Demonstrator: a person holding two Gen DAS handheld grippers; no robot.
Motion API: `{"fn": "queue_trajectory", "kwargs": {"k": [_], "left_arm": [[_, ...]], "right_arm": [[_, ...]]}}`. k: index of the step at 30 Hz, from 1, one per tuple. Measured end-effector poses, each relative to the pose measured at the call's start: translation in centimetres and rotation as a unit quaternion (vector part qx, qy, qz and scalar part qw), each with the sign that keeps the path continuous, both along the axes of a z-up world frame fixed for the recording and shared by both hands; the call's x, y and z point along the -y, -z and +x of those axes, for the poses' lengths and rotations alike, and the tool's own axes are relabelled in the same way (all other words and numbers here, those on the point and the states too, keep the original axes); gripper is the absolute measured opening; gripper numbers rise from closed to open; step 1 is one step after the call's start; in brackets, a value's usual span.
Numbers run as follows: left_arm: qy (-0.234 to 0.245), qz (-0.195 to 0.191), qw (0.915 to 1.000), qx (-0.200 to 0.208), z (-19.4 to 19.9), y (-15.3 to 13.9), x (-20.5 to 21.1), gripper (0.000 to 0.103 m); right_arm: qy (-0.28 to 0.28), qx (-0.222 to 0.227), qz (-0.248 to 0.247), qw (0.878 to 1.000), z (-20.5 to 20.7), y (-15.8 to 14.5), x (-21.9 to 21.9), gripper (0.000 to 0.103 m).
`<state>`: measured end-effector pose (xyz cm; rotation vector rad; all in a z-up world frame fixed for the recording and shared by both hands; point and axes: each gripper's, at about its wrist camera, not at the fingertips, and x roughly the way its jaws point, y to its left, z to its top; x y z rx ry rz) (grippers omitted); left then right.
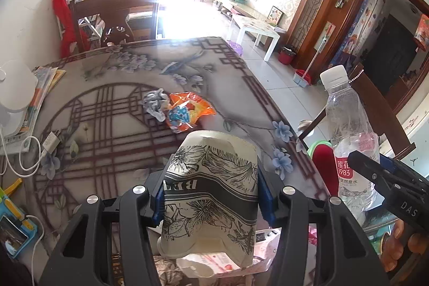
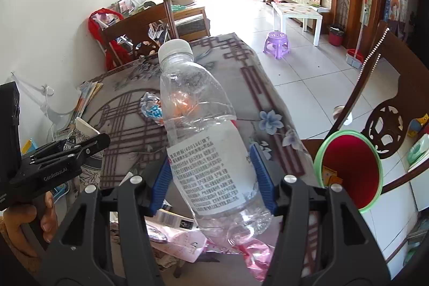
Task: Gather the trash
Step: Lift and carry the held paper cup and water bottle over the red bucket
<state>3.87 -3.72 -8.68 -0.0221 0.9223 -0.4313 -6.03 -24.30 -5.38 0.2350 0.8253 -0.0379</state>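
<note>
My left gripper point(image 1: 210, 195) is shut on an upside-down paper cup point(image 1: 211, 192) with black flower print, held above the table's near edge. My right gripper point(image 2: 213, 178) is shut on an empty clear plastic bottle point(image 2: 203, 136) with a white cap, held tilted above the table; the bottle also shows in the left wrist view point(image 1: 348, 138). A crumpled orange wrapper point(image 1: 187, 111) and a crumpled silver wrapper point(image 1: 155, 103) lie together mid-table. A red trash bin with a green rim point(image 2: 348, 173) stands off the table's right side. More pink and paper trash point(image 2: 185, 240) lies below the grippers.
The table has a flower-patterned cloth point(image 1: 120, 125). Books point(image 1: 40, 98), a white charger and cable point(image 1: 51, 144) and a toy point(image 1: 13, 227) lie at its left. Wooden chairs stand at the far end point(image 1: 115, 15) and at the right point(image 2: 388, 109). A purple stool point(image 2: 277, 43) is on the floor.
</note>
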Motion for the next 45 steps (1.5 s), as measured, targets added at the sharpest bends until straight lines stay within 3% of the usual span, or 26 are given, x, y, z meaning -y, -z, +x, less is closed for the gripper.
{"fn": "queue_trajectory", "kwargs": {"k": [13, 29, 45], "left_arm": [[0.036, 0.011, 0.9993, -0.002, -0.4, 0.4, 6.4, 0.050], [0.064, 0.016, 0.9978, -0.012, -0.5, 1.6, 15.2, 0.051], [0.119, 0.025, 0.9921, -0.030, -0.2, 3.2, 23.2, 0.051]], "right_arm": [[0.056, -0.007, 0.005, 0.998, -1.9, 0.5, 6.5, 0.055], [0.082, -0.022, 0.001, 0.996, -2.5, 1.5, 14.3, 0.056], [0.178, -0.113, -0.014, 0.977, -1.7, 8.6, 25.6, 0.057]]}}
